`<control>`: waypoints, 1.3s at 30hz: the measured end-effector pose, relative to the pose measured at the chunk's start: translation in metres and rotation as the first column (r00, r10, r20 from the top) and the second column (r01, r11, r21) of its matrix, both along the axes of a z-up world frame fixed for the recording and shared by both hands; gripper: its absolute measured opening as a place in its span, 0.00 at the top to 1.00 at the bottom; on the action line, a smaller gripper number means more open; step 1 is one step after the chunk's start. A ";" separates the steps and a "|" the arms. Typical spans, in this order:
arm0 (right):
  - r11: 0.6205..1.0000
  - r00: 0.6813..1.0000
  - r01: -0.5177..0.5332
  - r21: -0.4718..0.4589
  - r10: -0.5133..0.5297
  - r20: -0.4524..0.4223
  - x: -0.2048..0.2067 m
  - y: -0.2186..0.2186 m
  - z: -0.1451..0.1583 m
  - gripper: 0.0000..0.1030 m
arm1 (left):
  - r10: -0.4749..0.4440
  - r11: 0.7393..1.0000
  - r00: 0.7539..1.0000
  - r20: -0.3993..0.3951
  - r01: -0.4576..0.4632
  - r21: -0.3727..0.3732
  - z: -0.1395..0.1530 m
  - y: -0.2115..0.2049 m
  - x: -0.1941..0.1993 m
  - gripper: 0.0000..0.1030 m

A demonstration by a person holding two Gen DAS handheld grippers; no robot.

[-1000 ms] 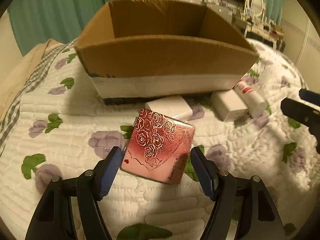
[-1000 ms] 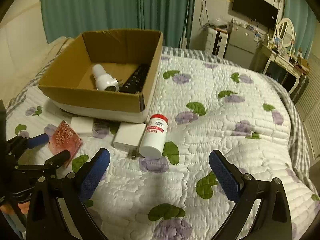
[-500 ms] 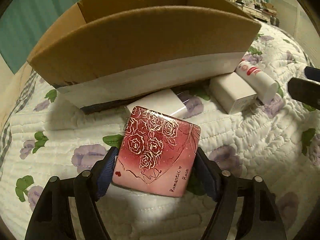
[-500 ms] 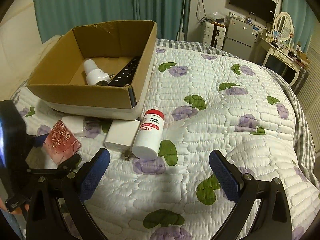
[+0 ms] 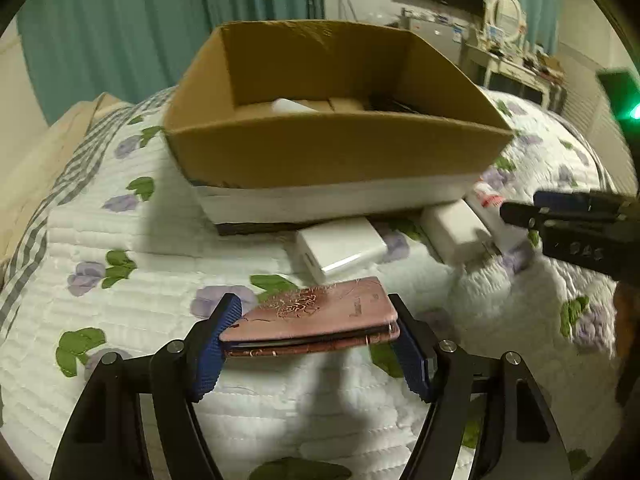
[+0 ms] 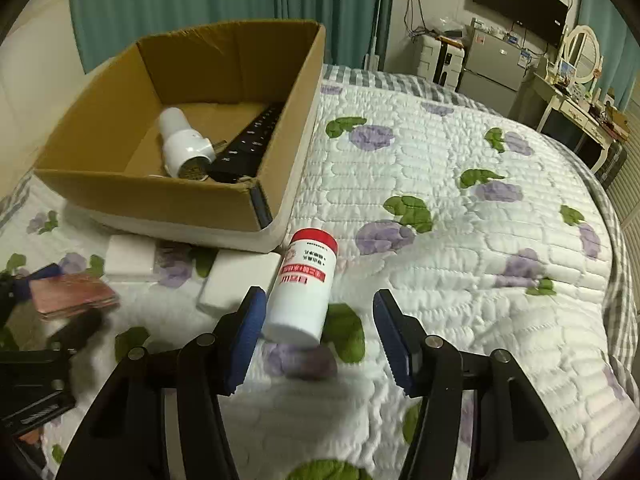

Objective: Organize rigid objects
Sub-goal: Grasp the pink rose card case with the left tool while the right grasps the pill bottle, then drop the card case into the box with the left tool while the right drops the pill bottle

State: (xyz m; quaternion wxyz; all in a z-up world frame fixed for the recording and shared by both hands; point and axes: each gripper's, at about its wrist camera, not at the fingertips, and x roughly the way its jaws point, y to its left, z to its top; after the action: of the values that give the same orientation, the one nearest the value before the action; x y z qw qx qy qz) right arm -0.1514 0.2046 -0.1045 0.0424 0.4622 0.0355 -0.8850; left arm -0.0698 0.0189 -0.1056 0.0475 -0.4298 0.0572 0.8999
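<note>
Left tongs (image 5: pixel 314 342) first: both blue pads are pressed against the short ends of the pink rose-patterned case (image 5: pixel 316 316), which sits flat and level between them. It is gripped by the edges, I'd say, because the broad face gives the pads nothing to bite on. The shadow on the quilt (image 5: pixel 120 320) beneath suggests the case is lifted clear of the bedding, though I can't be certain.

Straight ahead of those tongs sits the cardboard box (image 5: pixel 332 156), open at the top and close enough for a short carry. It looks like the collecting place: from the right wrist view a white cylindrical gadget (image 6: pixel 182 148) and a black remote-like bar (image 6: pixel 250 142) already lie inside.

Between the left tongs and the box wall rests a white charger block (image 5: pixel 340 248), and just to its right a second white block (image 5: pixel 454 230), both on the quilt against the foot of the box. Probably waiting their turn.

Now the right tongs (image 6: pixel 320 340): wide open, holding nothing. The white bottle with the red cap (image 6: pixel 306 286) lies on its side, base toward the tongs, close against the left pad with a clear gap to the right pad. The fingers straddle the round body, which looks like the natural hold for a cylinder that would roll. To the right of these tongs there is only flowered quilt.
</note>
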 end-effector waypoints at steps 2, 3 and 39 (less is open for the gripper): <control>1.000 1.000 0.000 -0.019 0.000 0.024 -0.006 0.001 -0.007 0.46 | 0.011 1.000 1.000 0.005 -0.011 0.010 0.003 -0.013 -0.021 0.29; 1.000 0.999 0.000 -0.018 0.001 0.034 -0.007 0.000 -0.009 0.46 | 0.014 1.000 1.000 0.005 -0.014 0.018 0.003 -0.014 -0.021 0.29; 1.000 0.989 0.016 0.014 -0.014 -0.145 0.044 0.006 0.046 0.65 | -0.050 0.991 0.999 0.001 0.050 0.125 0.025 -0.009 -0.010 0.78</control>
State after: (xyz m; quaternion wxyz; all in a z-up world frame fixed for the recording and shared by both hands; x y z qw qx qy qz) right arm -0.1075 0.2104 -0.0585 0.0295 0.3971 0.0415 -0.9164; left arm -0.0794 0.0101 -0.0801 0.0969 -0.4263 0.0113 0.8993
